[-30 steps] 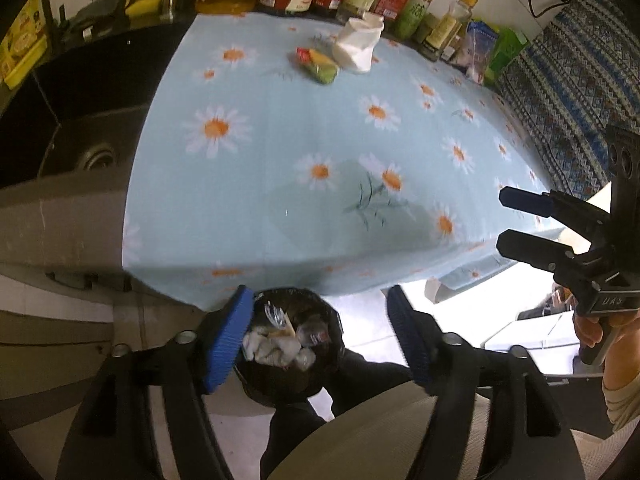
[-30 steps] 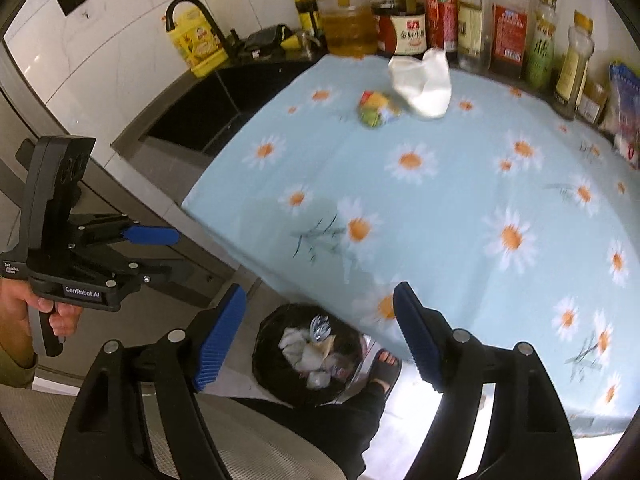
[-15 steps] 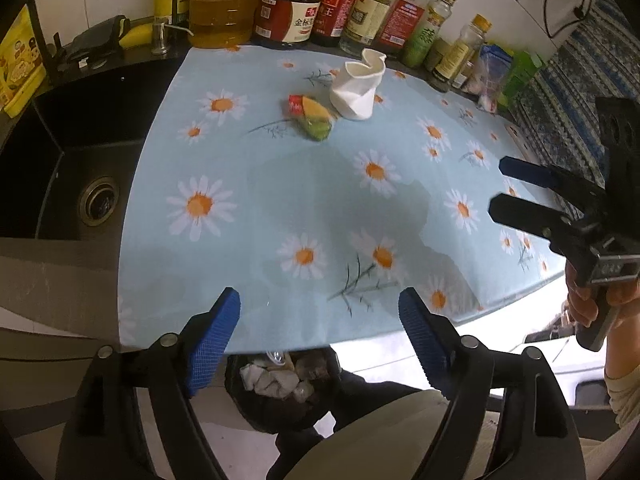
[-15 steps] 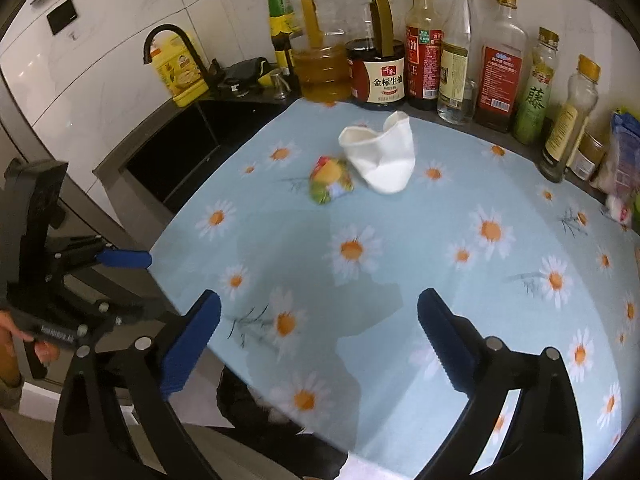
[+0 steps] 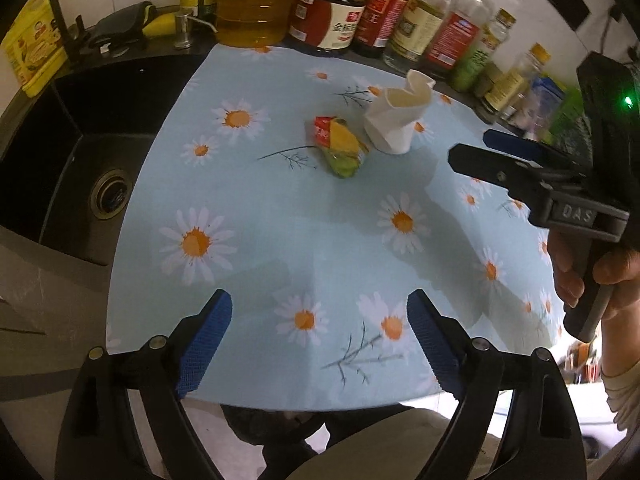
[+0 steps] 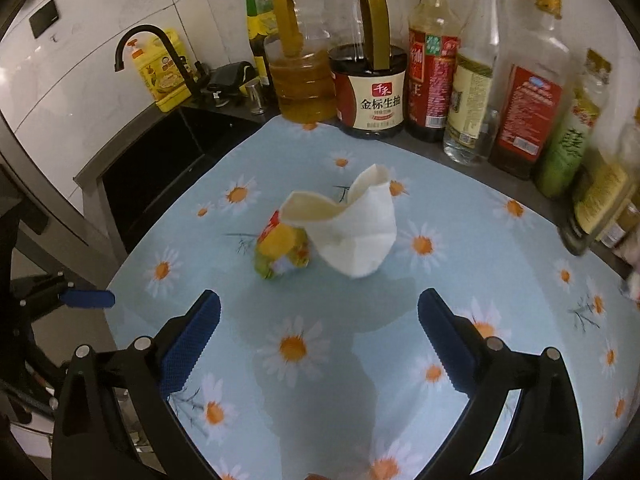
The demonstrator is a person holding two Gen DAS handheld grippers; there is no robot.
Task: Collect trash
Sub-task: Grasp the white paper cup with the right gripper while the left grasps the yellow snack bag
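Note:
A crushed white paper cup and a crumpled yellow-green snack wrapper lie side by side on the daisy tablecloth. My left gripper is open and empty over the cloth's near edge. My right gripper is open and empty, a short way in front of the cup and wrapper. The right gripper also shows in the left wrist view, to the right of the cup. The black trash bin is mostly hidden under the table edge.
A row of oil and sauce bottles lines the back of the counter. A black sink with a faucet lies to the left. The left gripper shows at the left edge of the right wrist view.
Both grippers have moved up from over the trash bin and forward over the table. The cup and wrapper are now much closer. Both stay open and empty.

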